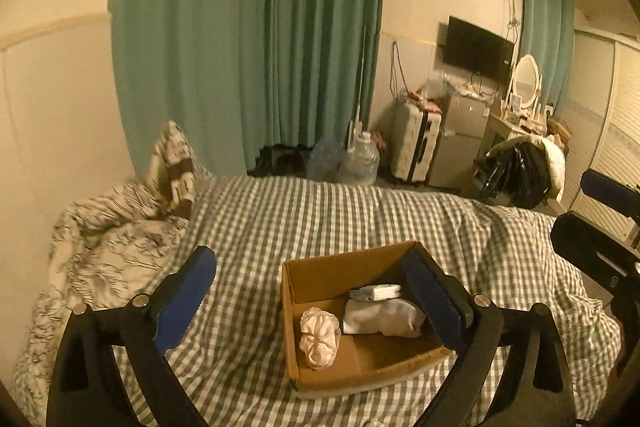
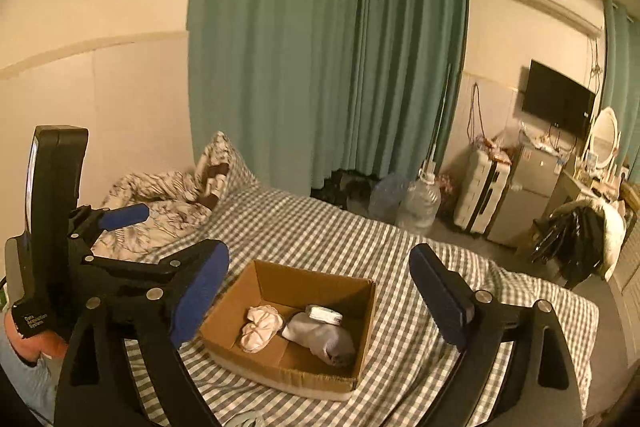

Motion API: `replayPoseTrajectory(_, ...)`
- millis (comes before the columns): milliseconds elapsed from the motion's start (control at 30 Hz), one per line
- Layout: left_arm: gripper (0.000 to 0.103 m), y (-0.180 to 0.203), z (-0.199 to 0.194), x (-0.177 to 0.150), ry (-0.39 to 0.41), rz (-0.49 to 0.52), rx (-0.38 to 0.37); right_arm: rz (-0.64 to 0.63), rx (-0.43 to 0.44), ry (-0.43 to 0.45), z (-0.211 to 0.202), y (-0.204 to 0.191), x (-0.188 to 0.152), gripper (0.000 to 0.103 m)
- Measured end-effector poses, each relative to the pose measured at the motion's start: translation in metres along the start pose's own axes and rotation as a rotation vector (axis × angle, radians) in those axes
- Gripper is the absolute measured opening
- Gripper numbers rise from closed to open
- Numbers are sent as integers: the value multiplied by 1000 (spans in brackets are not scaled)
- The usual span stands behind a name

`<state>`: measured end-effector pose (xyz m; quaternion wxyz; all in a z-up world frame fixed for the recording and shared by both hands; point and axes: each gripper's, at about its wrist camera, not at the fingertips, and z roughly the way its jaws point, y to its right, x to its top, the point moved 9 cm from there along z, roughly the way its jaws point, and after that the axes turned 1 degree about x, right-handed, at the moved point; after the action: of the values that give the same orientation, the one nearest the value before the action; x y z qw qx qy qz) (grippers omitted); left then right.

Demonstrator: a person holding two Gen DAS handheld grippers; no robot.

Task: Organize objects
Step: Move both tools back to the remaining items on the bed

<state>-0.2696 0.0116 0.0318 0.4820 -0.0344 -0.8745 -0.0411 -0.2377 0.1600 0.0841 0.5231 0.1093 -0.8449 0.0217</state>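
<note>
Left claw (image 1: 312, 291) and right claw (image 2: 320, 291) both gape wide, holding nothing.

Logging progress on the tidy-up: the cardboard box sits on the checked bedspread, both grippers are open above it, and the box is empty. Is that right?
Not quite: the box is not empty. The right wrist view shows a pale bundle, a folded white cloth and a small packet inside. The rest stands: it sits on the checked bedspread, and the left gripper and right gripper are open.
</note>
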Motion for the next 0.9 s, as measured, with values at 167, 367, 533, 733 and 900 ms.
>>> replayPoseTrajectory(167, 103, 4, -39, -2, 43, 25, 25, -10, 0, 23, -42, -4, -1, 95)
replayPoseTrajectory(367, 103, 13, -65, -22, 42, 38, 26, -6, -26, 11, -78, 3, -29, 96)
replayPoseTrajectory(533, 103, 22, -72, -55, 12, 53, 38, 2, -50, -31, -93, 14, -64, 96)
replayPoseTrajectory(733, 103, 25, -74, -100, -31, 71, 73, 32, -65, -107, -94, 27, -113, 96)
replayPoseTrajectory(900, 103, 21, -64, -147, -87, 93, 116, 49, -64, -217, -74, 28, -171, 96)
